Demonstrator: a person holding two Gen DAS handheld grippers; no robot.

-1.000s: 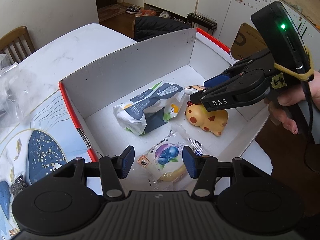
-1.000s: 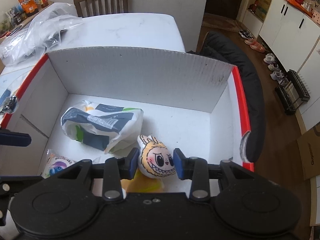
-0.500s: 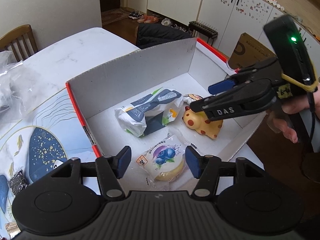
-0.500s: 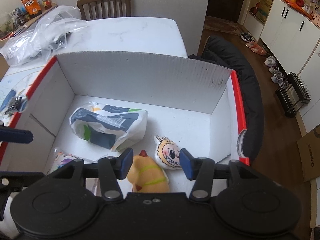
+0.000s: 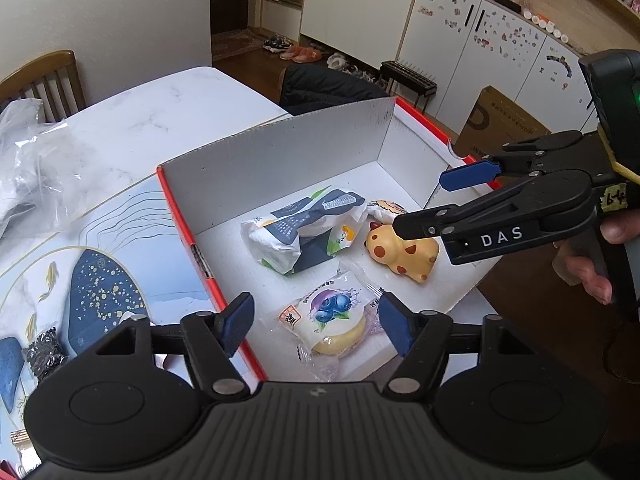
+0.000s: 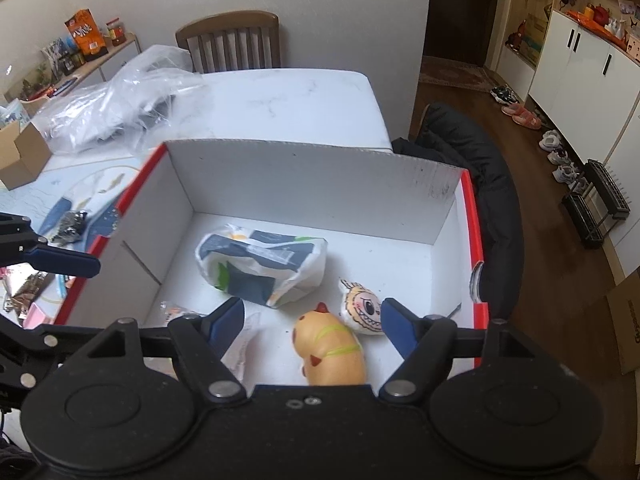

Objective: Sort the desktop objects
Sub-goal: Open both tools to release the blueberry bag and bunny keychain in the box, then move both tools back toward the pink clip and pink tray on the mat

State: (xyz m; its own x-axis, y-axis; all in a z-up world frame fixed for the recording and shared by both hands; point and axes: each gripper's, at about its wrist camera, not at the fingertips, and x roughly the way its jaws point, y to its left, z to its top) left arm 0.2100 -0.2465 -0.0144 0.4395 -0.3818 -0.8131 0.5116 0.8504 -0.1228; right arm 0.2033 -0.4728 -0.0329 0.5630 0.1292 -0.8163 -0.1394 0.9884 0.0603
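A white cardboard box (image 5: pixel 280 160) (image 6: pixel 300 184) with a red rim holds four things. These are a white-and-navy snack bag (image 5: pixel 304 232) (image 6: pixel 260 268), a yellow spotted toy (image 5: pixel 404 256) (image 6: pixel 328 352), a round toothy-faced doll (image 5: pixel 386 210) (image 6: pixel 362 312) and a blueberry bread packet (image 5: pixel 332 316). My left gripper (image 5: pixel 317 324) hangs above the packet, its jaws opening and apart from it. My right gripper (image 6: pixel 312 324) (image 5: pixel 434 200) hovers over the toy and doll, its jaws opening with nothing gripped. In the right wrist view the packet is mostly hidden.
A crumpled clear plastic bag (image 6: pixel 120 116) (image 5: pixel 28 168) lies on the white table behind the box. A blue patterned mat (image 5: pixel 100 280) with a small dark packet (image 5: pixel 44 354) lies left of the box. A wooden chair (image 6: pixel 232 40) and a black jacket (image 6: pixel 480 168) stand beyond the table.
The right gripper let go of the doll, which now lies on the box floor beside the yellow toy. Both grippers spread wider and rose away from the box.
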